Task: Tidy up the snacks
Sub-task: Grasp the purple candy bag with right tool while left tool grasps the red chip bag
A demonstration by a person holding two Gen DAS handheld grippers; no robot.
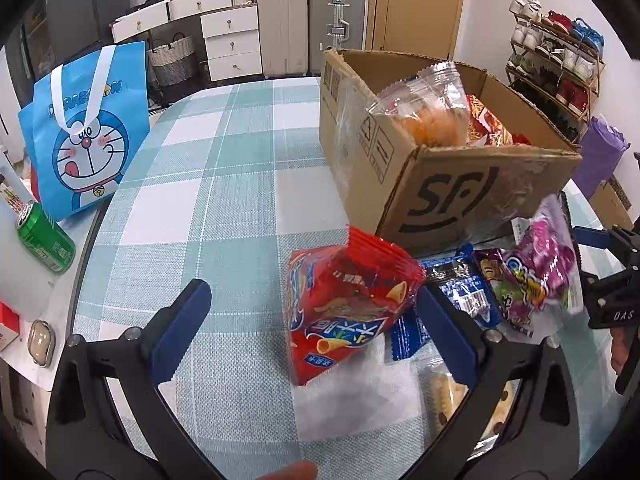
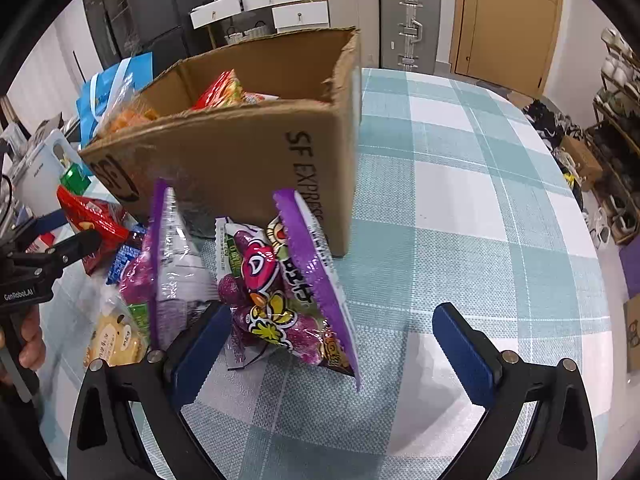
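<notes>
A brown SF cardboard box (image 1: 460, 184) stands on the checked table and holds a clear orange snack bag (image 1: 428, 108) and red packets. My left gripper (image 1: 312, 316) is open; a red snack bag (image 1: 340, 312) stands between its fingers against the right pad. Blue packets (image 1: 460, 292) and a purple candy bag (image 1: 536, 264) lie beside it. In the right wrist view the box (image 2: 240, 168) is ahead. My right gripper (image 2: 332, 328) is open around the purple candy bag (image 2: 288, 292), which leans near the left pad. The left gripper (image 2: 76, 244) shows at the left by the red bag (image 2: 92, 216).
A blue Doraemon bag (image 1: 88, 128) and a green can (image 1: 44, 240) sit at the table's left edge. Biscuit packets (image 2: 116, 336) lie left of the purple bags. Checked tablecloth (image 2: 480, 208) stretches right of the box. Drawers, suitcases and a shoe rack (image 1: 556, 64) stand behind.
</notes>
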